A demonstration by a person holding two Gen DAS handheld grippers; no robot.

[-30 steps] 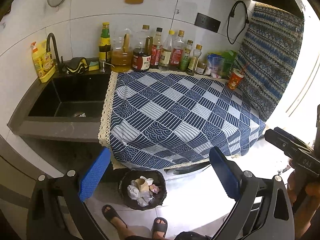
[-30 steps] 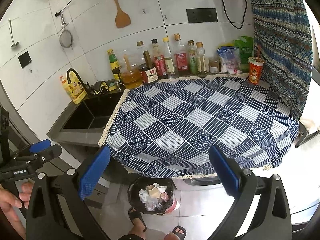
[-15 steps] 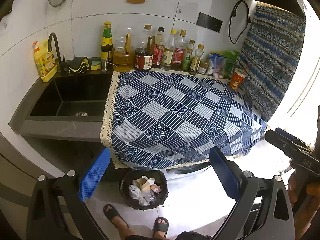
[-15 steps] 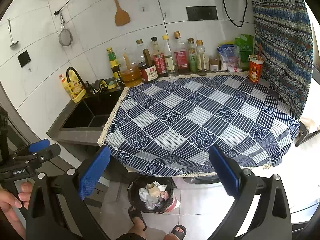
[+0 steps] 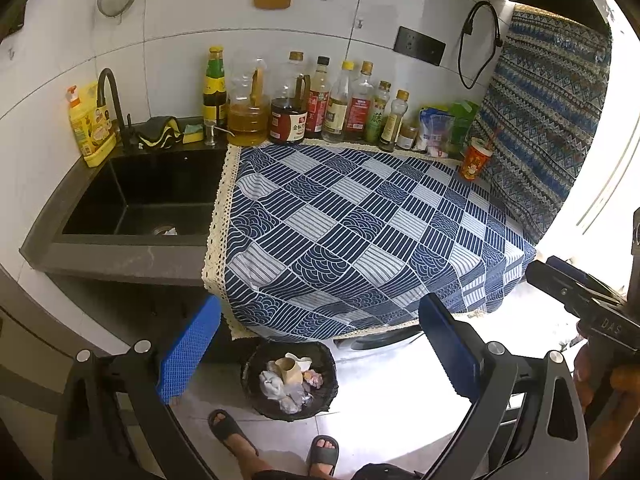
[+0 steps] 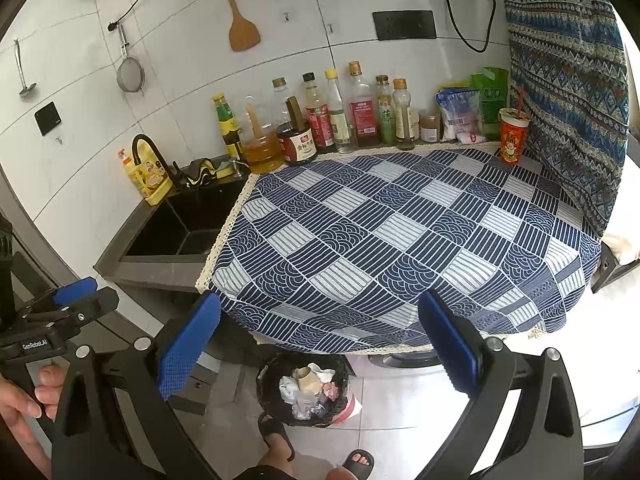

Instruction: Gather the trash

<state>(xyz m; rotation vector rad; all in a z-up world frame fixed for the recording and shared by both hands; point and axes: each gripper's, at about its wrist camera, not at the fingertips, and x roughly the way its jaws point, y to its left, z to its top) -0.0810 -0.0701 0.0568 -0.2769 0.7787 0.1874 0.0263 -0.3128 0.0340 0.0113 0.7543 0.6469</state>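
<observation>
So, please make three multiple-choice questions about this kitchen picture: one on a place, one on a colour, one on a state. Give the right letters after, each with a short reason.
1. Where does the trash basket stand?
A. In the sink
B. On the floor, by the front edge of the cloth-covered counter
C. On the counter beside the bottles

2. What colour are the gripper pads?
A. Blue
B. Red
C. Green

3. How does the left gripper stand?
A. Shut on a cup
B. Shut on nothing
C. Open and empty

Answers:
1 B: the trash basket sits on the floor tiles just in front of the hanging edge of the checked cloth, near the person's sandalled feet.
2 A: the pads on the fingers are blue.
3 C: the left gripper has its jaws wide apart with nothing between them; the right gripper looks the same.
</observation>
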